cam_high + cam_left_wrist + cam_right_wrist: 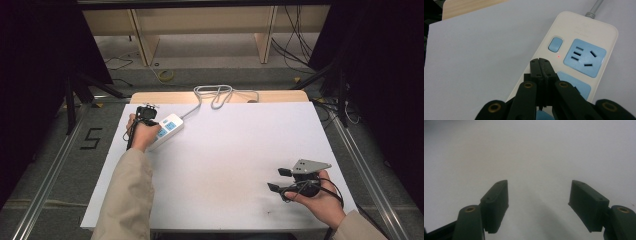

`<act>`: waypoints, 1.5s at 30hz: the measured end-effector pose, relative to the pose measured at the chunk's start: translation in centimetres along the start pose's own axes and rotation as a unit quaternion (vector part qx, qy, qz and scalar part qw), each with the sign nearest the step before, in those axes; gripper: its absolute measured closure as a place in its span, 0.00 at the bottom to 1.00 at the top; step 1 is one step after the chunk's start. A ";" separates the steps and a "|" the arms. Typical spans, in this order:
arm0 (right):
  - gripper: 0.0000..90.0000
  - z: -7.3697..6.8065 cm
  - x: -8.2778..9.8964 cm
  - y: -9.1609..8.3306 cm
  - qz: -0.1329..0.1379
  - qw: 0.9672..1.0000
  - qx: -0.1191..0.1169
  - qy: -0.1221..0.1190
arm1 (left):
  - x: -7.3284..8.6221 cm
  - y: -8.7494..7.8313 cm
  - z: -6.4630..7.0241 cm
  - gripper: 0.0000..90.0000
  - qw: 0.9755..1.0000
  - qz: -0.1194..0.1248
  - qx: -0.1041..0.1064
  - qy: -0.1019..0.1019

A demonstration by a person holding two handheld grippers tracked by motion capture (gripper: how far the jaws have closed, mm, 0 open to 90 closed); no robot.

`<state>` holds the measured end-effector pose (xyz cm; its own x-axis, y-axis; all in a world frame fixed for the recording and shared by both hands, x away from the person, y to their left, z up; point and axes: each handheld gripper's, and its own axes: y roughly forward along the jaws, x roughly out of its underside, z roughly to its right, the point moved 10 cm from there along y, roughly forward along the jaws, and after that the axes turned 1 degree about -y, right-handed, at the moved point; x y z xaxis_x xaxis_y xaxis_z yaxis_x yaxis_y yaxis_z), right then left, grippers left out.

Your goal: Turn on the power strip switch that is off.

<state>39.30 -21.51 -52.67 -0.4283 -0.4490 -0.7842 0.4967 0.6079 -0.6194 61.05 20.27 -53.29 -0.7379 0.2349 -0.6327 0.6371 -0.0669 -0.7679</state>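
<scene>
At the bottom right of the high view, a hand holds the right gripper point(280, 179) low over the white table point(235, 165); its two black jaws stand wide apart with nothing between them, and the grey three-cornered plate sits on top of it. In the right gripper view the same jaws rise from the lower left and lower right of the frame, well apart, with bare white tabletop beyond them (the surface is out of focus, so no detail can be read on it).

At the lower left of the high view a beige sleeve point(125, 200) runs up from the bottom edge to the other hand, which holds the left gripper point(148, 111) in the upper left part of the table. In the left gripper view its jaws are pressed together, tip to tip, gripping nothing, and their tips lie over the left edge of a white power strip point(584, 30). Just beyond the tips is a blue switch point(555, 44), with a small red light point(558, 56) below it. To the right of the switch is a blue socket point(585, 57), and a second blue socket point(576, 86) sits nearer, partly hidden behind the jaws.

Farther up the high view, the power strip point(167, 131) lies slanted, touching the left hand, and its grey cable point(215, 95) leads up to a loose coil on the wooden strip point(270, 96) at the table's far edge.
</scene>
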 end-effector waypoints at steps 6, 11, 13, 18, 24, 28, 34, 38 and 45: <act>0.36 0.0 0.0 0.0 0.000 1.000 0.000 0.000 | -0.1 0.1 0.0 1.00 1.000 -0.004 -0.002 0.001; 0.36 0.0 0.0 0.0 0.000 1.000 0.000 0.000 | -0.1 0.1 0.0 1.00 1.000 -0.006 -0.005 0.005; 0.36 0.0 0.0 0.0 -0.001 1.000 0.000 0.001 | -0.1 0.1 0.0 1.00 1.000 -0.007 -0.004 0.004; 0.36 0.0 0.0 0.0 -0.001 1.000 0.000 0.000 | -0.2 0.1 0.0 1.00 1.000 -0.010 -0.005 0.007; 0.36 0.0 0.0 0.0 -0.001 1.000 -0.001 0.000 | -0.2 0.1 0.0 1.00 1.000 -0.016 -0.007 0.013; 0.36 0.1 0.0 0.0 -0.001 1.000 0.000 0.000 | -0.2 0.1 0.0 1.00 1.000 -0.016 -0.005 0.009; 0.36 0.1 0.1 0.1 -0.002 1.000 0.000 -0.002 | -0.2 0.2 0.1 1.00 1.000 -0.020 -0.005 0.010; 0.36 0.1 0.1 0.1 -0.002 1.000 0.000 -0.001 | -0.2 0.2 0.0 1.00 1.000 -0.021 -0.003 0.009; 0.36 0.1 0.1 0.1 -0.002 1.000 -0.002 -0.001 | -0.2 0.2 0.0 1.00 1.000 -0.025 -0.004 0.012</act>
<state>39.42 -21.51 -52.81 -0.4284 -0.4538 -0.7814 0.4923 0.6079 -0.6230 61.35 20.17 -53.34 -0.7637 0.2615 -0.5903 0.6008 -0.0468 -0.7980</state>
